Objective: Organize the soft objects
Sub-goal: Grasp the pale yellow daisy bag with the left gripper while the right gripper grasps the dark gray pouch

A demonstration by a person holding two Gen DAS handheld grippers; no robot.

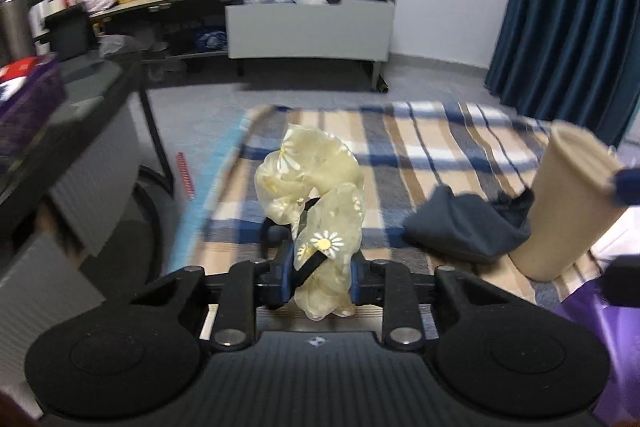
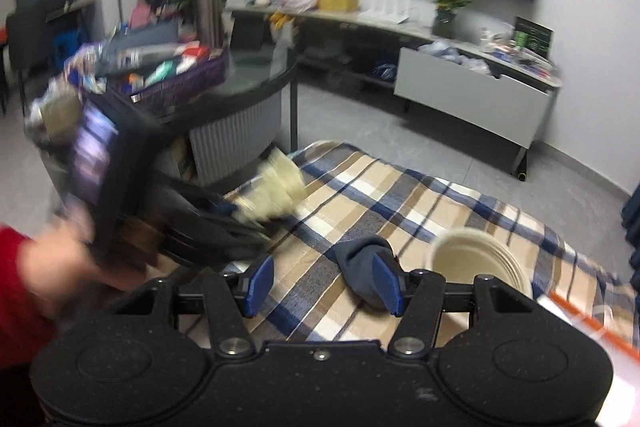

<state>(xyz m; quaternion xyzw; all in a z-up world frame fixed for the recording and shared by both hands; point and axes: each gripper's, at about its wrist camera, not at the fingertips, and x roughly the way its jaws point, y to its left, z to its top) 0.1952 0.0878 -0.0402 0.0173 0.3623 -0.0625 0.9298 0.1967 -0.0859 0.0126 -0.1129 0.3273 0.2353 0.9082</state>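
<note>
My left gripper (image 1: 320, 275) is shut on a pale yellow sheer scrunchie with white daisies (image 1: 314, 187) and holds it up above the plaid blanket (image 1: 420, 139). The scrunchie also shows blurred in the right wrist view (image 2: 276, 191), held by the left gripper (image 2: 240, 223). A dark blue soft cloth item (image 1: 464, 227) lies on the blanket beside a beige ribbed cup-shaped bin (image 1: 568, 203). My right gripper (image 2: 324, 283) is open and empty, low over the blanket, with the dark cloth (image 2: 360, 259) and the beige bin (image 2: 476, 255) just ahead of its right finger.
A round dark glass table (image 2: 256, 75) with a purple basket of clutter (image 2: 168, 83) stands to the left. A TV bench with an open grey drawer (image 1: 308, 27) lines the far wall. Blue curtains (image 1: 572, 7) hang at the right. A red comb-like strip (image 1: 186, 175) lies on the floor.
</note>
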